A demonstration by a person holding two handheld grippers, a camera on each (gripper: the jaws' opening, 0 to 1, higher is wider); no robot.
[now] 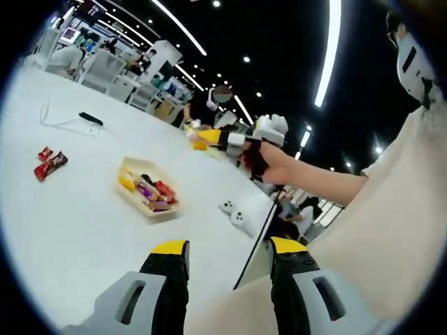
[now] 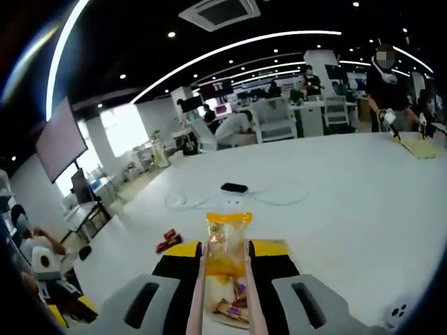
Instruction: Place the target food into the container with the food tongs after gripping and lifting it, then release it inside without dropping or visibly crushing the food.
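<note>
In the right gripper view my right gripper (image 2: 226, 249) is shut on pink food tongs (image 2: 198, 293). The tongs pinch a yellow wrapped snack (image 2: 228, 237), held upright above the container (image 2: 225, 315), a shallow tray with several wrapped snacks. In the left gripper view that container (image 1: 126, 170) sits mid-table, and the right gripper (image 1: 234, 138), held by a gloved hand, hovers up and to its right with the yellow snack (image 1: 200, 144) at its tip. My left gripper (image 1: 229, 248) is open, holds nothing, and is low near the table's edge.
Two red snack packets (image 1: 49, 164) lie left of the container, also seen as red packets (image 2: 167, 241). A black device (image 2: 234, 187) with a white cable lies farther back. A white controller (image 1: 237, 215) rests near the table edge. People and chairs stand at far desks.
</note>
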